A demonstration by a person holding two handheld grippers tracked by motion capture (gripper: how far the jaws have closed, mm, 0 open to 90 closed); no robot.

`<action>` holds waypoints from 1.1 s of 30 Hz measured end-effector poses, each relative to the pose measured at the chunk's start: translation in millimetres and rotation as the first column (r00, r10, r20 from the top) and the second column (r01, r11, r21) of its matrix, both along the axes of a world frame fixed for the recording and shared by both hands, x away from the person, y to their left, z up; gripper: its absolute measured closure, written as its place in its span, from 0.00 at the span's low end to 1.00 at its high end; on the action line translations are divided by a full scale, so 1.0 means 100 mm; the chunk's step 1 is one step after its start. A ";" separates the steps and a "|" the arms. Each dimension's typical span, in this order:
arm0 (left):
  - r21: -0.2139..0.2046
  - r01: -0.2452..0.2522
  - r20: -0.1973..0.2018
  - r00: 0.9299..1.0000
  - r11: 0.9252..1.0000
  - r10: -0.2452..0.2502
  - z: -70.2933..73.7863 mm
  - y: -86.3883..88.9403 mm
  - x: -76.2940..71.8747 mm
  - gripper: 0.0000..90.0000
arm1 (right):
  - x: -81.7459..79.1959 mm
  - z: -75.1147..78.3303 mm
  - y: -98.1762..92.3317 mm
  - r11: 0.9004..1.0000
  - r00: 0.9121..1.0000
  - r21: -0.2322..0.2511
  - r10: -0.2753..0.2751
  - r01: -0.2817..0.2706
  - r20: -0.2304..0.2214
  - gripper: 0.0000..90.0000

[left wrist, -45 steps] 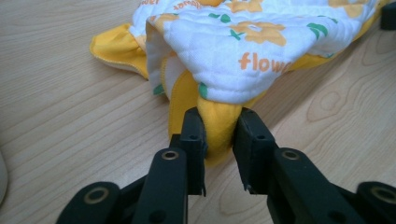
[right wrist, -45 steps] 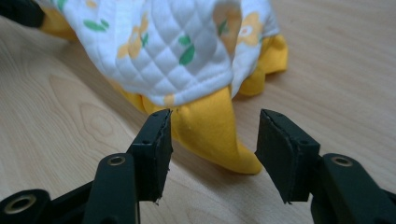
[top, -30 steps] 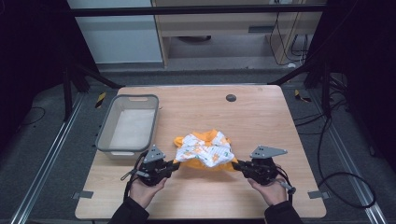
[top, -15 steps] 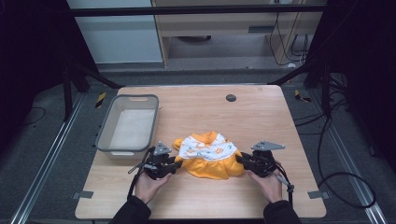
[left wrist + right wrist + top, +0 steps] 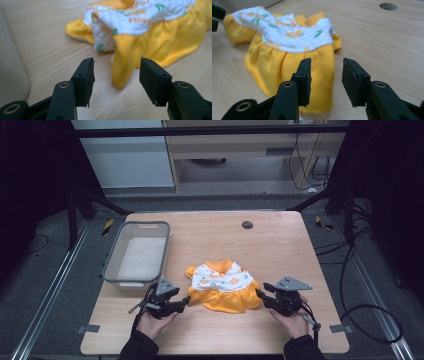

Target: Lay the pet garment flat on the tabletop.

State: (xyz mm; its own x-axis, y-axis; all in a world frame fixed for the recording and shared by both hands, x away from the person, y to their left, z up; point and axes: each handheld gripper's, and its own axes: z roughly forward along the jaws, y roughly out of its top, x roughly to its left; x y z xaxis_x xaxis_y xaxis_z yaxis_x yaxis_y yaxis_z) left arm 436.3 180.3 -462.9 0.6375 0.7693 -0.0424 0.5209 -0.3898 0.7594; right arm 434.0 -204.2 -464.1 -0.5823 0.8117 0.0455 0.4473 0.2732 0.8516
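Note:
A small yellow dress (image 5: 222, 287) with a white printed top lies spread flat on the wooden table (image 5: 280, 240), skirt toward the front edge. My left gripper (image 5: 186, 300) sits at the skirt's left corner, open, with a yellow fold of the dress (image 5: 125, 62) lying on the table between and beyond its jaws. My right gripper (image 5: 259, 294) sits at the skirt's right corner, open, its jaws just short of the hem of the dress (image 5: 287, 60). In the left gripper view my left gripper (image 5: 116, 72) holds nothing. In the right gripper view my right gripper (image 5: 325, 75) is empty too.
A grey plastic bin (image 5: 137, 254) stands at the table's left, just behind my left hand; its pale wall (image 5: 11, 67) shows in the left gripper view. A round dark grommet (image 5: 247, 224) sits near the far edge and appears as a grommet (image 5: 388, 6) in the right gripper view.
The crumpled dress has been pulled out flat, skirt toward me. Both grippers have let go of it and now stand open at its two lower corners.

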 end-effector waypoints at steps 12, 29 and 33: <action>0.097 0.024 -0.052 0.998 0.995 -0.019 -0.20 -0.15 0.08 0.78 | 0.03 -0.25 0.01 0.999 0.992 -0.037 0.035 -0.040 -0.119 0.65; -0.080 0.101 -0.043 0.994 0.992 -0.105 0.31 0.10 -0.22 0.96 | -0.32 0.25 -0.13 0.988 0.988 0.098 0.130 -0.122 -0.084 0.96; -0.020 0.109 -0.152 0.982 0.994 -0.110 0.14 0.08 -0.24 0.94 | -0.39 0.16 -0.12 0.989 0.982 0.064 0.140 -0.132 -0.125 0.92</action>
